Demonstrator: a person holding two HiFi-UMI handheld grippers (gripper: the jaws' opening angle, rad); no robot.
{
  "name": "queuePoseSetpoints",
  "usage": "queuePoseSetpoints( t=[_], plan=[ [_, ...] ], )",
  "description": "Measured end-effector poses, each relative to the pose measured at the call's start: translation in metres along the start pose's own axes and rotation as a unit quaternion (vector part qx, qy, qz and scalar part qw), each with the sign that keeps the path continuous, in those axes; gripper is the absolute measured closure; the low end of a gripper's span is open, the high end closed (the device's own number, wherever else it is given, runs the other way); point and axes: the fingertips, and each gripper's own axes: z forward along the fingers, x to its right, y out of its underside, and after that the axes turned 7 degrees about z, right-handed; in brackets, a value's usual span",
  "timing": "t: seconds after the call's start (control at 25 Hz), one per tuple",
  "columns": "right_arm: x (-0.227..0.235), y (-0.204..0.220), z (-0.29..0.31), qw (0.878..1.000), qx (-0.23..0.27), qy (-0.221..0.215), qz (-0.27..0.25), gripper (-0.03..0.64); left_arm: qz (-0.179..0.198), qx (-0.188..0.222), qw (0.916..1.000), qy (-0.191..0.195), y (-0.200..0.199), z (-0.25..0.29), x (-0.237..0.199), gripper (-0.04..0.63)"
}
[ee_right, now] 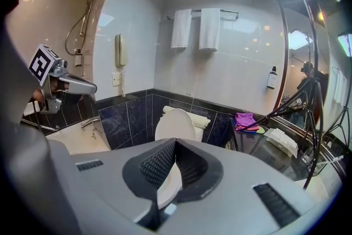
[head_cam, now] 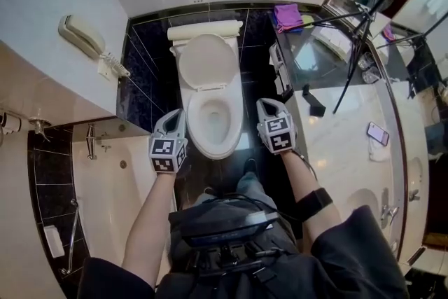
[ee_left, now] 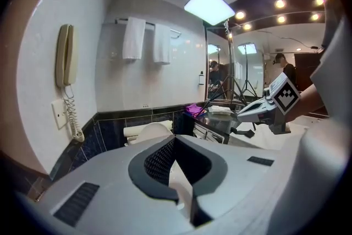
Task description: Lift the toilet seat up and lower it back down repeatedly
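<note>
Two closed grippers are being held beside the toilet seat [head_cam: 236, 115].
The seat is being seen in the middle of the frame, its long way running up and down the picture. Its ring looks to be lying flat on the bowl, while the lid [head_cam: 205, 61] is being leaned upright on the tank [head_cam: 204, 30]. The left gripper [head_cam: 173, 115] is being held by the bowl's left edge and the right gripper [head_cam: 266, 106] by its right edge, both about as near. The lid is lying above their tips in the picture. Both pairs of jaws are being pressed together, with nothing between them and nothing looking touched.
</note>
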Motion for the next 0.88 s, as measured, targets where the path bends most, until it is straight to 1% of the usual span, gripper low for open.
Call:
queuePoseSetpoints(
  t=[0.16,0.32,0.4,0.52,0.76,0.88],
  plan=[
    [0.007,0.006,-0.019,1.000,0.007,0.011,0.014,0.598,0.002,0.001,1.0000,0.003,0.003,-0.012,0.006,0.600],
    [0.012,0.021,-0.029,1.000,0.006,0.018,0.025,0.598,0.016,0.002,0.9999,0.003,0.004,-0.017,0.013,0.601],
    [0.012,0.028,-0.032,0.999,0.003,0.019,0.027,0.598,0.018,0.005,0.9998,0.004,0.003,-0.019,0.016,0.600],
    [0.011,0.033,-0.031,0.999,-0.001,0.016,0.027,0.598,0.015,0.010,0.9998,0.005,0.000,-0.019,0.018,0.600],
    [0.008,0.037,-0.024,1.000,-0.008,0.008,0.026,0.598,0.021,0.007,0.9998,0.001,0.004,-0.019,0.021,0.600],
    [0.013,0.039,-0.019,0.999,-0.009,0.017,0.029,0.597,0.020,0.003,0.9998,-0.002,0.007,-0.014,0.020,0.600]
  ],
)
